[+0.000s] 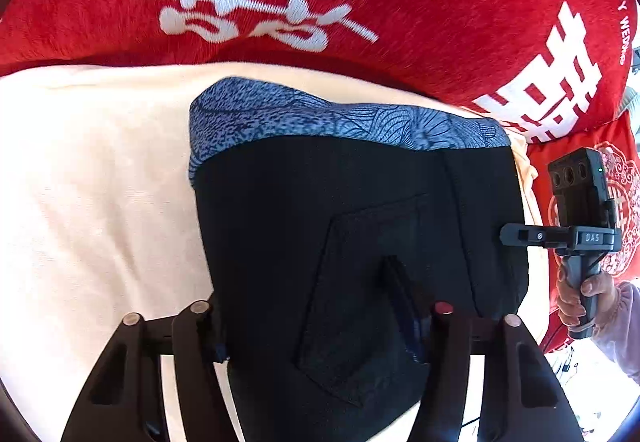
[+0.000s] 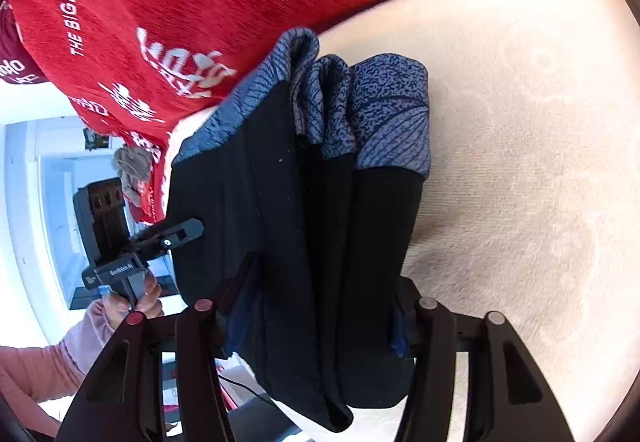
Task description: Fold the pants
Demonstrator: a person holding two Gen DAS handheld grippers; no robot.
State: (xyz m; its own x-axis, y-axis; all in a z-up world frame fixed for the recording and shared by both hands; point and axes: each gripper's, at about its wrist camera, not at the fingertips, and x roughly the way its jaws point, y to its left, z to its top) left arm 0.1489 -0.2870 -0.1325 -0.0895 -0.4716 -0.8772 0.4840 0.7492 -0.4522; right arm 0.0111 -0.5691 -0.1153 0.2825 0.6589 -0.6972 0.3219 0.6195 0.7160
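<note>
Black soft-fabric pants with a blue patterned waistband (image 1: 352, 242), folded into a bundle, are shown at the cream blanket's (image 1: 100, 182) near edge. Left gripper (image 1: 324, 326) and right gripper (image 2: 316, 318) are clamped on the limp, light cloth's near fold; layered edges are judged best gripped.

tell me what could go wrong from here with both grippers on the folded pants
1. The left gripper and right gripper each pinch a thick stack of the black pants; inner layers may slip out when lifted.
2. The patterned blue waistband end bunches loosely and could unfold.
3. Dragging may wrinkle the cream blanket.
</note>
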